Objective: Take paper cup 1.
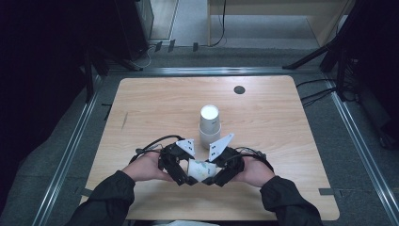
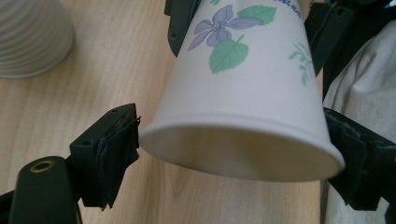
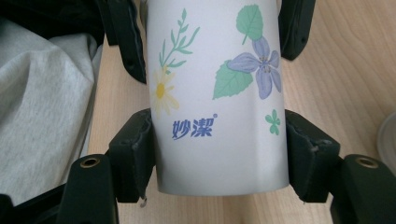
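Observation:
A white paper cup point(image 1: 201, 169) printed with flowers and leaves lies on its side between my two grippers, just above the wooden table point(image 1: 141, 117) near its front edge. My right gripper point(image 3: 222, 144) is shut on the cup's point(image 3: 219, 93) narrow bottom end, with both pads pressed against its wall. My left gripper point(image 2: 238, 149) stands open around the wide rim of the cup point(image 2: 243, 93), and a thin gap shows at its left pad point(image 2: 119, 149). In the high view the left gripper point(image 1: 184, 175) and the right gripper point(image 1: 214, 176) face each other.
An upturned stack of white ribbed cups point(image 1: 209, 126) stands just beyond the grippers, and shows in the left gripper view as a ribbed cup point(image 2: 28, 37). A round cable hole point(image 1: 239, 89) sits at the table's far side. The person's light garment point(image 3: 42, 107) lies at the front edge.

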{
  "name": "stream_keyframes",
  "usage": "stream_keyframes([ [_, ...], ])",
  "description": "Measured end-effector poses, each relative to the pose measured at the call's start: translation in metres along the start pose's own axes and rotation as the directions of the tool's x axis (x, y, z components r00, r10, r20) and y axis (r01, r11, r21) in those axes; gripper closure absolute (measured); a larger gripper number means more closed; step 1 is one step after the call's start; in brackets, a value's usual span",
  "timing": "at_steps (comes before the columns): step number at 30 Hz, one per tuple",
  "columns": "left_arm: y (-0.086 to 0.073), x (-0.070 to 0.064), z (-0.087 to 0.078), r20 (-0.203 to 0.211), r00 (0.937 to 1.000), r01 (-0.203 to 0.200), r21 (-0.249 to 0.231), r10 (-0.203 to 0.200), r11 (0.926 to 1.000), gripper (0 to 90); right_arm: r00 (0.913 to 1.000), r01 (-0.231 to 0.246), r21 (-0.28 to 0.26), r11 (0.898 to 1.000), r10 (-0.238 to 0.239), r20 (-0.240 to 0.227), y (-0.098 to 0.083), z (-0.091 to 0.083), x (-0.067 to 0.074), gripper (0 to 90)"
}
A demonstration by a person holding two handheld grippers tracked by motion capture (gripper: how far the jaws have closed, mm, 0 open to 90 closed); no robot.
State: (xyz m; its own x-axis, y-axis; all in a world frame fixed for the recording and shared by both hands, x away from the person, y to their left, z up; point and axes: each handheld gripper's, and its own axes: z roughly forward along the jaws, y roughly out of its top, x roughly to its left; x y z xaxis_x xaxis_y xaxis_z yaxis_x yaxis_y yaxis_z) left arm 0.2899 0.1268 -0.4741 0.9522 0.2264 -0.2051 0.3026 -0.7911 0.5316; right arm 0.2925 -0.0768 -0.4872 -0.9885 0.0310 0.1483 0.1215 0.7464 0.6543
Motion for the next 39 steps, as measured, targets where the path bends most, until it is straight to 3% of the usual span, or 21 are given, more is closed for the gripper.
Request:
stream_keyframes([
  [5,-0.002,0.002,-0.013,-0.004,1.0,-0.002,-0.076,0.002,0.9971,12.7,0.9997,-0.019,-0.032,0.999,0.019,0.014,-0.001,-0.009,-0.002,33.6],
  [10,-0.003,0.003,-0.02,-0.012,0.9999,0.0,-0.142,-0.001,0.9899,12.7,0.9992,-0.035,-0.104,0.994,0.037,0.014,-0.001,-0.021,-0.004,33.6],
  [14,-0.002,0.002,-0.025,-0.003,0.9999,0.011,-0.207,-0.012,0.9782,12.8,0.9979,-0.065,-0.17,0.983,0.065,-0.003,-0.001,-0.032,-0.006,33.6],
  [17,-0.003,0.003,-0.028,0.029,0.9991,0.038,-0.264,-0.031,0.9638,13.1,0.9976,-0.069,-0.207,0.976,0.068,-0.012,-0.001,-0.038,-0.006,33.6],
  [24,-0.001,0.0,-0.031,0.035,0.9992,0.029,-0.312,-0.019,0.9495,13.7,0.9973,-0.072,-0.229,0.971,0.067,-0.03,0.001,-0.038,-0.003,33.6],
  [27,-0.001,-0.001,-0.032,0.057,0.9981,0.043,-0.355,-0.024,0.9339,14.5,0.9974,-0.069,-0.24,0.968,0.062,-0.036,0.002,-0.038,-0.003,33.6],
  [30,-0.001,-0.002,-0.033,0.065,0.9977,0.042,-0.368,-0.019,0.9287,16.6,0.9967,-0.078,-0.248,0.966,0.069,-0.044,0.004,-0.038,-0.003,33.5],
  [34,-0.002,-0.002,-0.034,0.063,0.9979,0.034,-0.365,-0.011,0.9304,22.4,0.9964,-0.08,-0.243,0.967,0.071,-0.045,0.004,-0.037,-0.002,33.7],
  [39,-0.001,-0.002,-0.034,0.05,0.9987,0.026,-0.338,-0.009,0.9407,23.8,0.9965,-0.08,-0.228,0.97,0.072,-0.044,0.004,-0.034,-0.001,29.7],
])
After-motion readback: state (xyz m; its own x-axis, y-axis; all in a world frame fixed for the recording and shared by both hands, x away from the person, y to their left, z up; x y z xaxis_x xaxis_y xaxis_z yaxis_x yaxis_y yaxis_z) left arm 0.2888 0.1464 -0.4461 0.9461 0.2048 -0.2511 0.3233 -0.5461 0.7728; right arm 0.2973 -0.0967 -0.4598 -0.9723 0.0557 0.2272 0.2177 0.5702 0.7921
